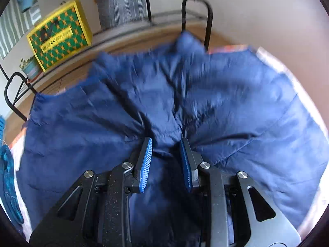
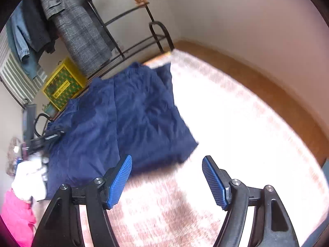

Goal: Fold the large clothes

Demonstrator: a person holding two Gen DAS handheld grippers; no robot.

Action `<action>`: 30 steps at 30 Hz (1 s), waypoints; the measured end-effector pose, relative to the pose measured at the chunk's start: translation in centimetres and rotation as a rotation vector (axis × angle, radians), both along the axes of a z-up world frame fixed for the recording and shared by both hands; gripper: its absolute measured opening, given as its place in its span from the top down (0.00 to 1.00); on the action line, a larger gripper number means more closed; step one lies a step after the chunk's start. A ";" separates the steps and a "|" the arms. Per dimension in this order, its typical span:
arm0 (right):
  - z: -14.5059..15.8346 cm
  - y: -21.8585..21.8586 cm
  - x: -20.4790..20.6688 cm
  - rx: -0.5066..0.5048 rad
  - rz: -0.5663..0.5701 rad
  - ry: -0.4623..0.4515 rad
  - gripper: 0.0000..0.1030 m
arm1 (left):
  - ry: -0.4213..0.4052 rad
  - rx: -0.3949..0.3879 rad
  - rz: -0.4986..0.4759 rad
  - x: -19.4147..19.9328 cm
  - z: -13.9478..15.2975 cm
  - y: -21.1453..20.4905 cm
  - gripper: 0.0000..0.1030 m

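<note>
A large navy garment (image 1: 236, 111) lies spread over a pale pink patterned cover (image 2: 236, 144). In the left wrist view it fills most of the picture. Its creases run together at my left gripper (image 1: 166, 140), whose blue pads (image 1: 146, 160) are closed on a bunched fold of the cloth. In the right wrist view the same navy garment (image 2: 127, 115) lies folded over itself to the left of centre. My right gripper (image 2: 167, 157) hovers beside its near right corner, over the cover. Its jaws stand wide apart with nothing between them.
A black metal clothes rack (image 2: 131, 33) with a grey checked coat (image 2: 78, 30) stands at the far wall. Beside it are a yellow box with a green pattern (image 1: 59, 35) and a small potted plant (image 1: 30, 68). Pink cloth (image 2: 18, 220) and white cloth (image 2: 30, 179) lie left; teal cloth (image 1: 8, 175) too.
</note>
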State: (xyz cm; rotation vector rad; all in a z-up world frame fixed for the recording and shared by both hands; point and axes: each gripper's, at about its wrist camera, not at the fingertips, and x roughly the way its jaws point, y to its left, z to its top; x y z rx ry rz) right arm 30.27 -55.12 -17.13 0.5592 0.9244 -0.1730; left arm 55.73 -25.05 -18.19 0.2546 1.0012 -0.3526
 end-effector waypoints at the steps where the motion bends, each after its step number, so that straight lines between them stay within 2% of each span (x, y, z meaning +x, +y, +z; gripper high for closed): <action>1: -0.5 0.1 -0.1 0.026 -0.006 -0.004 0.28 | -0.052 0.013 -0.011 -0.4 -0.4 -0.3 0.73; 3: -1.4 0.3 0.2 0.085 0.004 -0.017 0.26 | -0.070 0.019 -0.016 -0.9 -0.4 -0.3 0.73; 5: -1.8 0.4 0.5 0.133 0.004 -0.040 0.20 | -0.038 -0.008 0.000 -1.0 0.4 0.3 0.73; 7: -2.3 0.3 1.0 0.181 -0.016 -0.054 0.15 | -0.068 -0.064 0.031 -2.2 2.4 1.8 0.73; 11: -4.0 -0.9 2.1 0.324 -0.103 -0.079 0.13 | -0.117 -0.155 0.023 -6.8 5.3 4.3 0.73; 15: -4.2 -1.1 3.3 0.299 -0.178 -0.088 0.12 | -0.095 -0.165 -0.023 -10.7 4.5 3.9 0.73; 17: -3.9 -0.5 4.1 0.243 -0.210 -0.076 0.20 | -0.081 -0.147 -0.039 -11.9 3.0 2.8 0.73; 18: -4.0 -0.4 4.5 0.237 -0.207 -0.074 0.35 | -0.071 -0.144 -0.037 -12.3 2.4 2.4 0.73; 19: -4.0 -0.1 5.0 0.230 -0.198 -0.067 0.57 | -0.063 -0.136 -0.028 -12.4 1.4 2.1 0.73; 21: -3.3 0.6 5.7 0.190 -0.173 -0.053 0.76 | -0.067 -0.119 -0.026 -12.5 0.0 1.8 0.73; 23: -1.4 1.8 5.9 0.073 -0.133 -0.062 0.85 | -0.082 -0.119 -0.038 -12.8 -0.1 1.8 0.73; 26: 2.2 3.7 5.6 -0.075 -0.056 -0.105 0.89 | -0.029 -0.111 -0.033 -12.8 1.0 2.4 0.73; 30: 6.3 6.6 5.8 -0.260 0.042 -0.149 0.90 | -0.007 -0.256 0.045 -14.0 5.0 6.9 0.73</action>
